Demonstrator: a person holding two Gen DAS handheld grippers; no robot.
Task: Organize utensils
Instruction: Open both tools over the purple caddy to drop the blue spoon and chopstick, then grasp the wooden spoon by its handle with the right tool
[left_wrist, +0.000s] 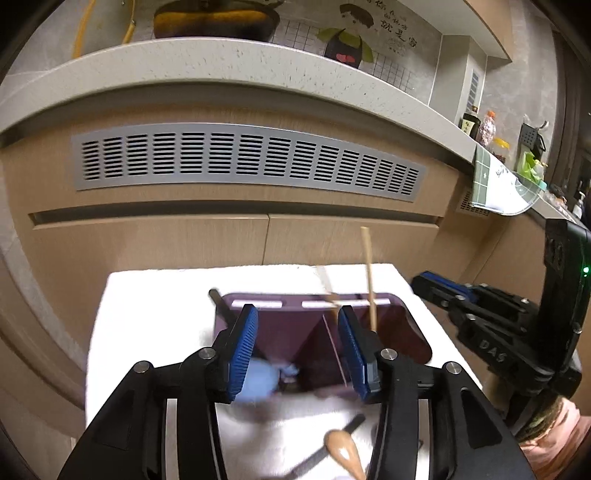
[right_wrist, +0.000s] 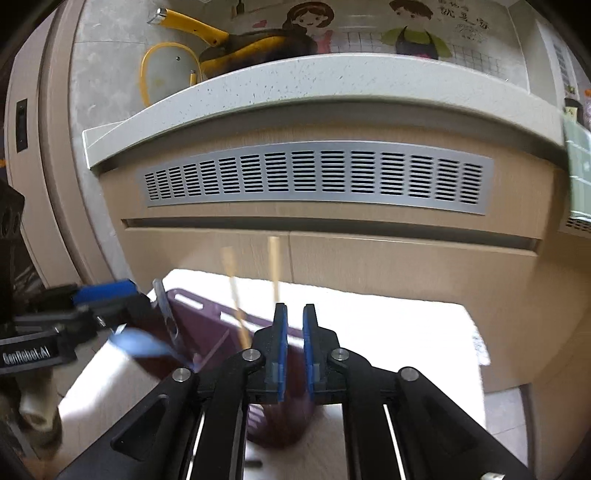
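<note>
1. Kitchen cabinet fronts and a vent grille stand behind the white-clothed counter (left_wrist: 155, 295), which carries the purple utensil holder (left_wrist: 280, 332).
2. I judge the task partly done: two wooden chopsticks (left_wrist: 369, 280) and one blue spoon (left_wrist: 258, 380) are in the holder.
3. One wooden spoon (left_wrist: 343, 450) and at least one dark-handled utensil (left_wrist: 314, 458) lie on the cloth.
4. My left gripper (left_wrist: 299, 347) has its jaws apart and empty; my right gripper (right_wrist: 293, 350) has its jaws narrowly parted, gripping nothing.
</note>
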